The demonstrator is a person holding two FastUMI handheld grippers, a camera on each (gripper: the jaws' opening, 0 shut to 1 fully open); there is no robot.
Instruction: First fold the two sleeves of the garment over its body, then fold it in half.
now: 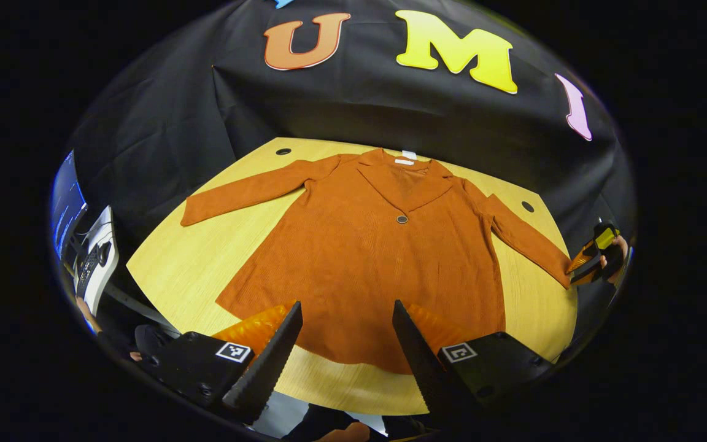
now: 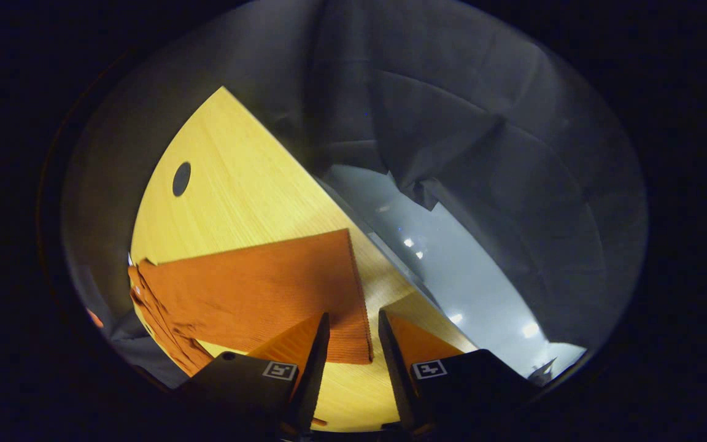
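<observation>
A rust-orange garment [image 1: 366, 258] lies flat on the yellow table [image 1: 194, 258], collar at the far side, with one dark button [image 1: 402, 218] at mid chest. Both sleeves stretch outward: one [image 1: 249, 191] to the left, one [image 1: 528, 236] to the right. My left gripper [image 1: 347, 304] hovers open over the near hem. My right gripper [image 1: 571, 273] sits at the right sleeve's cuff, held by a hand. In the right gripper view that cuff [image 2: 255, 294] lies flat near the table's edge, and its end corner reaches into the gap of my open right gripper [image 2: 353, 314].
The table has round cable holes [image 1: 283, 151] [image 1: 527, 206] [image 2: 181, 178]. A monitor [image 1: 65, 209] and a keyboard [image 1: 97, 258] stand off the table's left side. Beyond the table's right edge is grey floor [image 2: 452, 258]. Black cloth walls surround the booth.
</observation>
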